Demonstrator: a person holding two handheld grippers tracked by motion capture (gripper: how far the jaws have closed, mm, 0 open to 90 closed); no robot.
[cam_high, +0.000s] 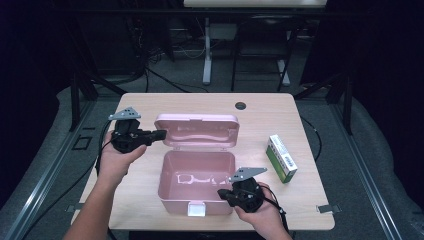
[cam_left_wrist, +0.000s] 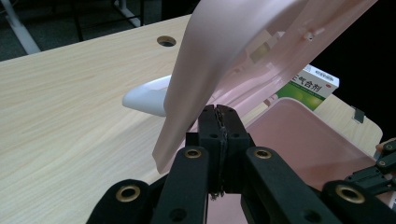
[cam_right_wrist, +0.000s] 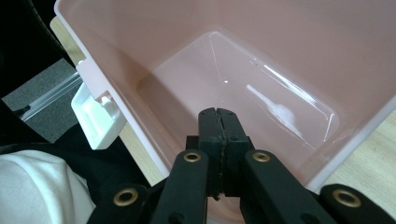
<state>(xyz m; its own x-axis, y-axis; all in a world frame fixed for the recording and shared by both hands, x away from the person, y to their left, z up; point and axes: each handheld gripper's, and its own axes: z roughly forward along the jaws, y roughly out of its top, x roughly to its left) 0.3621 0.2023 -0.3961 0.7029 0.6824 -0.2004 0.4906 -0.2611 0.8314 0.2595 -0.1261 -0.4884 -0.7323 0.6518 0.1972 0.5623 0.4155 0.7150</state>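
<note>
Currently the left hand-held gripper (cam_high: 159, 134) pinches the raised pink lid (cam_high: 197, 130); the right hand-held gripper (cam_high: 223, 194), jaws pressed together, sits at the box (cam_high: 196, 182) rim on the desk (cam_high: 140, 185).

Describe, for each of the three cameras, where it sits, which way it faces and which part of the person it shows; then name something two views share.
High view: above the person's side, facing forward and down on the pale wooden table; both forearms, left gripper, right gripper.
Left gripper view: rides the left gripper, jaws shut, facing the raised pink plastic lid.
Right gripper view: rides the right gripper, jaws shut, looking into the open pink plastic box; a white sleeve.
Shared: the green-and-white carton, seen from above and from the left gripper.
</note>
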